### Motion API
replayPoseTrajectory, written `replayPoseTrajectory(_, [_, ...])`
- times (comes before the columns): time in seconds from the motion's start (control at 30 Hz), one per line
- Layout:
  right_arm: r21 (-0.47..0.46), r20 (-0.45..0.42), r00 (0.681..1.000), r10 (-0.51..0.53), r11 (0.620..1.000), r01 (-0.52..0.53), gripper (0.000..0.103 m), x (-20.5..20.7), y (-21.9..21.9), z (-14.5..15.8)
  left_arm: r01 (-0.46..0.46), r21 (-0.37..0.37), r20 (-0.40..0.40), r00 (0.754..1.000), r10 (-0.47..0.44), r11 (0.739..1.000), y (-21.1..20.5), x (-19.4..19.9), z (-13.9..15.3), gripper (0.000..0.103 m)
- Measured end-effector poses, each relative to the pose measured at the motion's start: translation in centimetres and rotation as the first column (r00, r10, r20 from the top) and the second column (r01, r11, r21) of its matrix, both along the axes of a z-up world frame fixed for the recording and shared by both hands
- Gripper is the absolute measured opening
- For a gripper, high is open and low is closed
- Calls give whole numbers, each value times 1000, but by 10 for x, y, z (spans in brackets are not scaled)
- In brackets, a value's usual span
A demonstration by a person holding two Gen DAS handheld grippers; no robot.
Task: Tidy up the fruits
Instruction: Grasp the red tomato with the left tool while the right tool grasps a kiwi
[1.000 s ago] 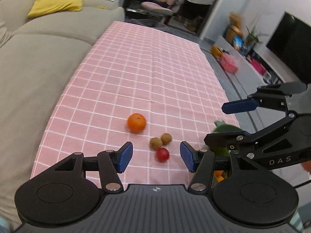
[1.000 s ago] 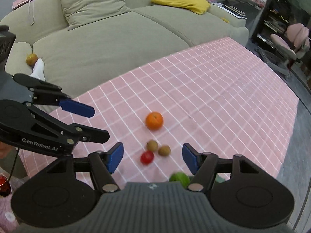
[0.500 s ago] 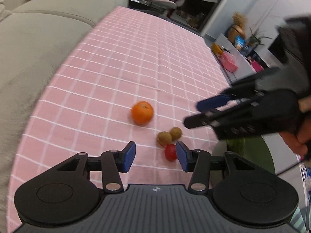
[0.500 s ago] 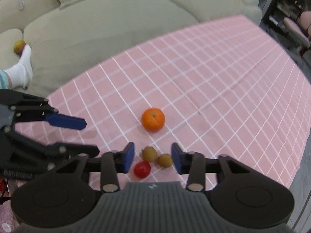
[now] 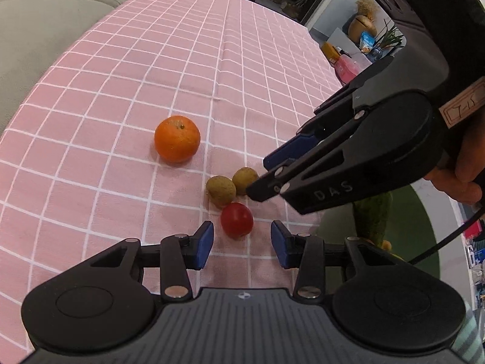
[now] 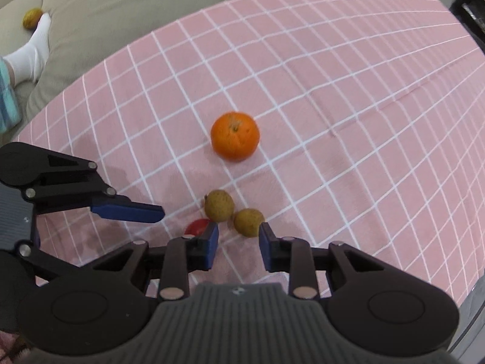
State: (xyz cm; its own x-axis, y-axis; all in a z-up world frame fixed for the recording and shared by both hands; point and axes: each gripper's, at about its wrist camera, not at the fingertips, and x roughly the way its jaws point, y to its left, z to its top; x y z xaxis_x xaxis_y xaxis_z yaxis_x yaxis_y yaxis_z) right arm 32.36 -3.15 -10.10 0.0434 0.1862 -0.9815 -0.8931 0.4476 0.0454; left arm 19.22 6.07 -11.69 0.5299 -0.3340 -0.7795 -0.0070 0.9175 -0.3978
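On the pink checked tablecloth [image 5: 151, 60] lie an orange [image 5: 177, 138], two small brown fruits [image 5: 220, 190] [image 5: 245, 180] and a red cherry tomato [image 5: 236, 219]. My left gripper [image 5: 241, 244] is open, low over the cloth, with the tomato just ahead of its fingertips. My right gripper [image 6: 238, 242] is open and its fingertips flank one brown fruit [image 6: 248, 222]; the other brown fruit [image 6: 219, 205] and the tomato [image 6: 197, 227] sit just left of its left finger. The orange [image 6: 235, 136] lies farther ahead.
A beige sofa [image 5: 45, 15] borders the table's far side. A green dish with a green fruit and small orange pieces [image 5: 371, 215] sits off the table's right edge. A socked foot [image 6: 30, 51] rests on the sofa near a small yellow fruit [image 6: 31, 18].
Both grippers have come down and closed in on the fruit cluster. Both jaws have narrowed but stay open. The right gripper now flanks a brown fruit.
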Motion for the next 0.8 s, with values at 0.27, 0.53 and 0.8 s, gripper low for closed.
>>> replayPoseTrajectory(0.27, [7,-18,1000,16,1000,-16,27,6,0,-14,-23,35,-6,1000,23,999,-6,7,-7,47])
replayPoseTrajectory(0.53, [18,-17,1000,-5,1000,5,28,14,-7,-21,-41,28,-27,999,41,999,-10,12,-14,42])
replayPoseTrajectory(0.8, [9,-13,1000,4,1000,-4,22,14,-10,-27,-45,17,-17,999,45,999,-12,12,-16,30])
